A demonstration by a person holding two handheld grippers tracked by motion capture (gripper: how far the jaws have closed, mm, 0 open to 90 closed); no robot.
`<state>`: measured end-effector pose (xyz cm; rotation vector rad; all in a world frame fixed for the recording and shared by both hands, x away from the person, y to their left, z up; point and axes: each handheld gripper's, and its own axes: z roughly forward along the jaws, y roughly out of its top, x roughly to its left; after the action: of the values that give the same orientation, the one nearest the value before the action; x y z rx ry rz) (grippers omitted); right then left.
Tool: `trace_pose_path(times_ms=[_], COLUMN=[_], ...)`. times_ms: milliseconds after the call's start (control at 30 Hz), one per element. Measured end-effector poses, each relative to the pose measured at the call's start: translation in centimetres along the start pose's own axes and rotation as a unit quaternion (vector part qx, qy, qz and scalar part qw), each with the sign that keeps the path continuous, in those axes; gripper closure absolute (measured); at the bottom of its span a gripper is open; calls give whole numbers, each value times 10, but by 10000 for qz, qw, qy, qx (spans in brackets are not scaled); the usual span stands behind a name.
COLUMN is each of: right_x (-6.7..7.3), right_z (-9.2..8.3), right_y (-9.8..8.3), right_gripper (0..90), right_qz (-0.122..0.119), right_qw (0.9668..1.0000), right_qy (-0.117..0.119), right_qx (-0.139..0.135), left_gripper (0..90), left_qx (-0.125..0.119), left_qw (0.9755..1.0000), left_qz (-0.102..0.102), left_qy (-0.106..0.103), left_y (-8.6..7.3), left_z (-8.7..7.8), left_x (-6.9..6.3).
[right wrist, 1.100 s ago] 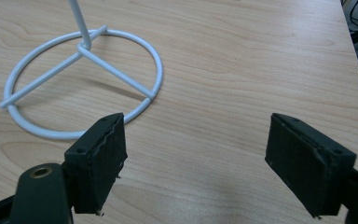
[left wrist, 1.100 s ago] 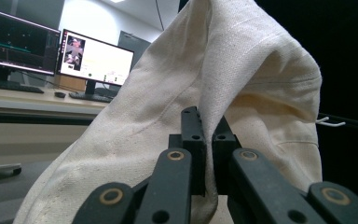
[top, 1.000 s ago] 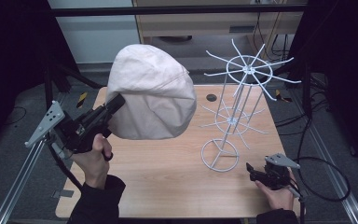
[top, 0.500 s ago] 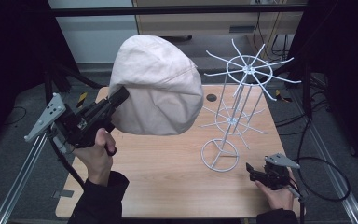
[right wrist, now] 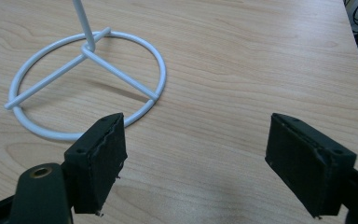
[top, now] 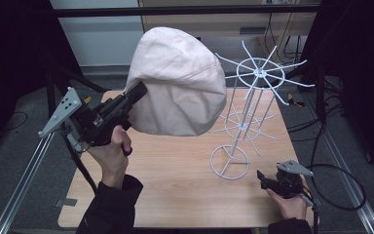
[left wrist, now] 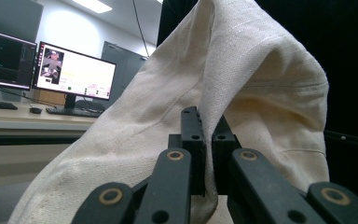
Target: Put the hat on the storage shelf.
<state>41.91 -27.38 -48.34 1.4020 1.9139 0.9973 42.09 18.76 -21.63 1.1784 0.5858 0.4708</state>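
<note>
A cream fabric hat (top: 177,83) hangs in the air above the left half of the table, held up by my left gripper (top: 137,92), which is shut on its lower edge. In the left gripper view the two jaws are pressed together on a fold of the hat (left wrist: 242,93). A white wire rack (top: 253,105) with radial hooks stands at the right of the table, close beside the hat. My right gripper (top: 263,178) rests low at the front right, open, its jaws (right wrist: 193,163) wide apart over bare wood just short of the rack's ring base (right wrist: 86,84).
The wooden table (top: 175,195) has metal rails along both sides. Cables (top: 341,180) trail off the right edge. Behind the table stand a cabinet and dark curtains; monitors on a desk (left wrist: 70,74) are seen in the left gripper view.
My left gripper has lifted the hat higher and carried it a little to the right, toward the rack's top. The right gripper has stayed where it was.
</note>
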Motion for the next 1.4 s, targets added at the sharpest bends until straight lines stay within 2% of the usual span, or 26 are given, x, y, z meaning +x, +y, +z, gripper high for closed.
trace_pose_path(times_ms=[167,333,700,1100,1400], right_x=[0,0,-1,0,-1], right_z=[0,0,-1,-1,0], right_y=[0,0,0,0,0], right_gripper=[202,202,201,201,201], right_qz=[3,5,27,41,26], right_qw=[10000,10000,10000,10000,10000], right_qy=[6,17,32,41,31], right_qx=[-2,-4,-39,-31,-32], left_gripper=[879,878,878,877,876], left_qx=[29,102,259,444,581], left_qw=[10000,9999,9996,9990,9981], left_qz=[-28,-35,-65,-108,-183], left_qy=[-46,-94,-60,22,52], left_y=[1,-5,-16,-25,-35], left_z=[8,20,34,42,42], left_x=[-2,-5,-3,1,8])
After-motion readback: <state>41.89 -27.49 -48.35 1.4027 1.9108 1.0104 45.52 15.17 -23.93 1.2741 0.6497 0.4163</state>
